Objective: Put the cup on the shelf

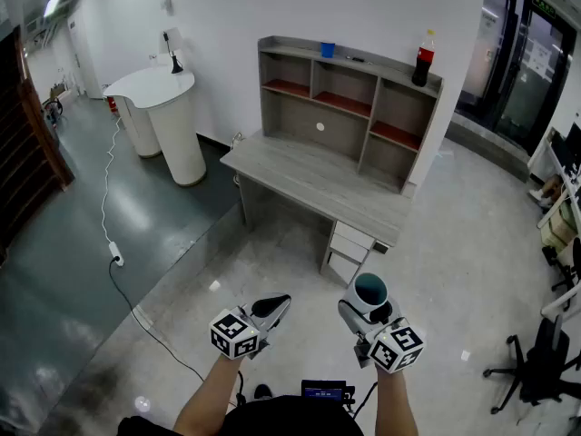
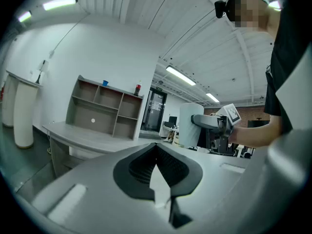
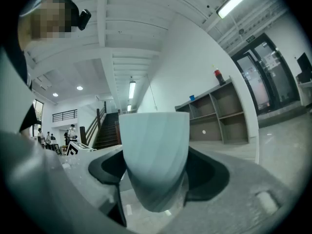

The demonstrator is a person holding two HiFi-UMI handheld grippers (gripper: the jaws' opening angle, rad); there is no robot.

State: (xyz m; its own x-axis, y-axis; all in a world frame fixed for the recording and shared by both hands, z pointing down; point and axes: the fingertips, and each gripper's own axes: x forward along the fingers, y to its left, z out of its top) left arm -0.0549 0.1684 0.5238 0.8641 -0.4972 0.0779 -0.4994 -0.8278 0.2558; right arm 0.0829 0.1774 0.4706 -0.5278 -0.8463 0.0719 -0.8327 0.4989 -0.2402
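where we stand: on the pale floor (image 1: 454,234), facing the desk (image 1: 318,175) at 12 o'clock and well apart from it.
cup (image 3: 155,155): pale blue-grey, upright with its mouth up. We carry it low in front of us at about 1 o'clock, well short of the shelf.
right gripper (image 1: 367,316): its fingers stand wide and pinch the cup from both sides, low on its wall.
left gripper (image 1: 272,309): at 11 o'clock, near the right gripper but apart from it. We see its fingers pressed together with nothing between them.
shelf (image 1: 345,107): a grey unit with reddish boards, standing on the back of the desk at 12 o'clock.
top of the shelf: we make out a small blue cup (image 1: 328,50) near the middle and a dark bottle (image 1: 422,59) with a red cap at the 1 o'clock end.
white counter (image 1: 163,107): rounded, at 10 o'clock against the wall.
cable (image 1: 113,243): white, then black, trailing over the dark floor at 9 o'clock.
office chair (image 1: 536,361): black, at 4 o'clock.
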